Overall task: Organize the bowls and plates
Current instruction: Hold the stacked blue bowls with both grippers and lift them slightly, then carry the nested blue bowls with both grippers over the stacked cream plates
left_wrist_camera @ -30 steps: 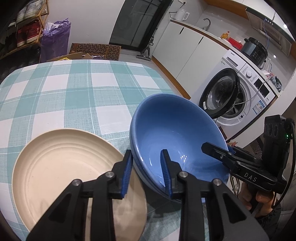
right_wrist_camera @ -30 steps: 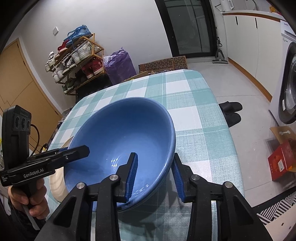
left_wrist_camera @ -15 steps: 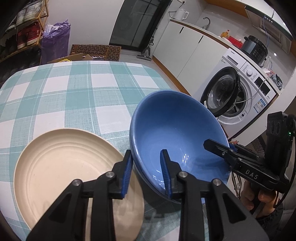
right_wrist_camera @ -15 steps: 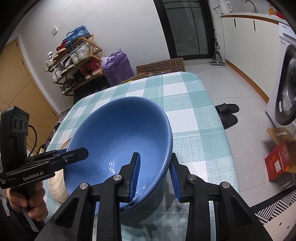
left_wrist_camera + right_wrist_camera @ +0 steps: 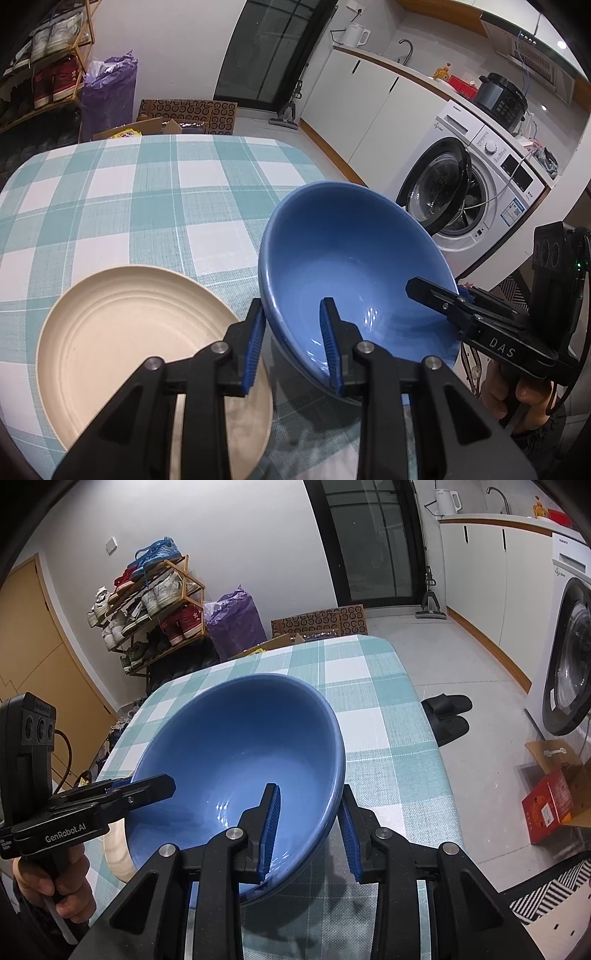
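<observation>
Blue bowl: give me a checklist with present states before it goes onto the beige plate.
1. Left gripper straddles the blue bowl rim, one finger inside, one outside: ok.
2. Right gripper straddles the opposite rim likewise: ok.
3. Pads actually pressing the rim: cannot tell.
4. Bowl level: not ok, tilted.
5. Beige plate bare, flat on the checked tablecloth: ok.
6. Bowl centred over the plate: not ok, it sits beside it.

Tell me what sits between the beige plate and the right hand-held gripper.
The blue bowl, gripped at opposite rims by both grippers. The left wrist view shows beige plate, bowl, then right hand-held gripper.
</observation>
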{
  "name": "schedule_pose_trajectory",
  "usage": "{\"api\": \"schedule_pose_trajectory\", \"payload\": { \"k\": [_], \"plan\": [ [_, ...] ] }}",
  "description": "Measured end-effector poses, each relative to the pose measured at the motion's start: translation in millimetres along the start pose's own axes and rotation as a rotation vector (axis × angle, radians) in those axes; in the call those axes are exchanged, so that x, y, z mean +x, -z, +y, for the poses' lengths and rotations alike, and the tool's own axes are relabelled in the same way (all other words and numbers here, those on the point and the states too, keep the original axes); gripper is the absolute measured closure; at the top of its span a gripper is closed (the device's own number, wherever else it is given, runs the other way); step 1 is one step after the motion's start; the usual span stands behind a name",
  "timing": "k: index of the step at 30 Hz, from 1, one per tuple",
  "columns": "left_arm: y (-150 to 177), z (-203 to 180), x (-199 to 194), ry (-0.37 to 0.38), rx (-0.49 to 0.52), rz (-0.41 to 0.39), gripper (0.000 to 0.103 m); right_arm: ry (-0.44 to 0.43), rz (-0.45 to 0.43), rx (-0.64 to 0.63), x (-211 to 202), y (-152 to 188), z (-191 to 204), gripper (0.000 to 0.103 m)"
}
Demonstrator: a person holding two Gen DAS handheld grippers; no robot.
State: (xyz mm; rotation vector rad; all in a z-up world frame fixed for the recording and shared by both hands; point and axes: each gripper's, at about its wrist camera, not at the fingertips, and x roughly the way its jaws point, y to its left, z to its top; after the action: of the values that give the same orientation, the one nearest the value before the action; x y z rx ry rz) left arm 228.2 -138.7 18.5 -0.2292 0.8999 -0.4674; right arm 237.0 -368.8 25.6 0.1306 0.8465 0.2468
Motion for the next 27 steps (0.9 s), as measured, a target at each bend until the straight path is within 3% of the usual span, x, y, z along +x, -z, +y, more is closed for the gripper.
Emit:
{"api": "schedule_pose_trajectory", "payload": {
  "k": [27],
  "plan": [
    [-0.3, 4.9, -65.1, -0.031, -0.008, -0.101, 0.075, -0.03, -0.066, -0.072, -49.3, -11.0, 53.3, 0.07]
  ]
}}
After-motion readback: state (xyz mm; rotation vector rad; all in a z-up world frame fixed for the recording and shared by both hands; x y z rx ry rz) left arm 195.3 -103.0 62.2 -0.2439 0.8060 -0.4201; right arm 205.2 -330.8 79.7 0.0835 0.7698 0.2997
